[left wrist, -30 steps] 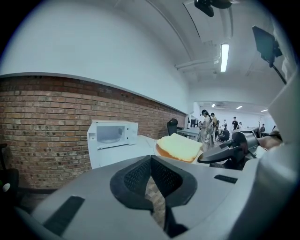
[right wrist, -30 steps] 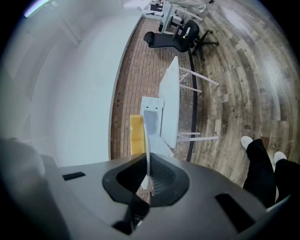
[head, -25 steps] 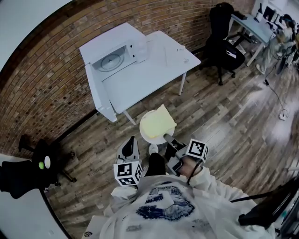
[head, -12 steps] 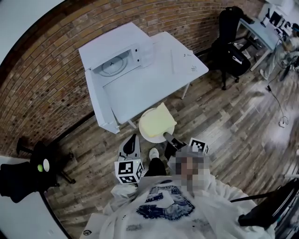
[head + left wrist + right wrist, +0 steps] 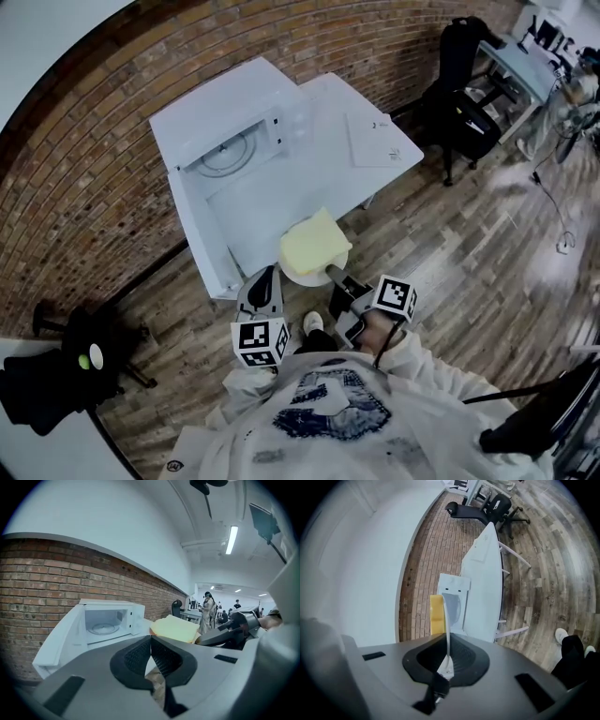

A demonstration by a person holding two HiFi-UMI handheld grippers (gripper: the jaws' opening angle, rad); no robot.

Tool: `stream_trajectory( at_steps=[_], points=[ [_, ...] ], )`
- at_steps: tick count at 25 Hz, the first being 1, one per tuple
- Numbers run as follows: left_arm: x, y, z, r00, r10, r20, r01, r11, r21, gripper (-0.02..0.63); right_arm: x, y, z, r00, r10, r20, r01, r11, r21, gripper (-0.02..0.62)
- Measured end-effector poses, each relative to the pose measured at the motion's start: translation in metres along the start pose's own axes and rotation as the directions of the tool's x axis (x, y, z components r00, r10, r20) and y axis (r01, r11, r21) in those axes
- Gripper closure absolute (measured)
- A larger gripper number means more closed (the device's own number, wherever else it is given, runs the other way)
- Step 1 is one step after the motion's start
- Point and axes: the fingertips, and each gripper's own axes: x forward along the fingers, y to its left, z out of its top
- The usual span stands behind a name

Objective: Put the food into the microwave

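A white plate (image 5: 298, 275) carrying a pale yellow slab of food (image 5: 314, 246) hangs at the near edge of the white table (image 5: 375, 112). My right gripper (image 5: 330, 273) is shut on the plate's rim; in the right gripper view the plate (image 5: 446, 634) runs edge-on between the jaws, with the food (image 5: 436, 613) on its left side. The white microwave (image 5: 230, 150) stands at the table's far left, its door (image 5: 202, 234) swung open and its turntable showing. My left gripper (image 5: 267, 274) is shut and holds nothing, just left of the plate. The left gripper view shows the microwave (image 5: 105, 620) ahead.
A sheet of paper (image 5: 380, 141) lies on the table's right half. A black office chair (image 5: 459, 103) and a desk (image 5: 520, 56) stand to the right on the wooden floor. A brick wall runs behind the microwave. A dark chair (image 5: 56, 375) sits at the lower left.
The plate with the food has moved forward from above the floor to the table's near edge, closer to the open microwave. Both grippers came along with it.
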Motion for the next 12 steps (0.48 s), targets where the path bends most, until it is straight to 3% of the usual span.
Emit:
stream_trajectory(
  at_steps=[12],
  points=[
    [0.043, 0.043, 0.027, 1.000, 0.002, 0.028, -0.001, 1.000, -0.027, 0.595, 0.062, 0.020, 0.022, 1.000, -0.011, 0.008, 0.011, 0.999, -0.036, 0.574]
  ],
)
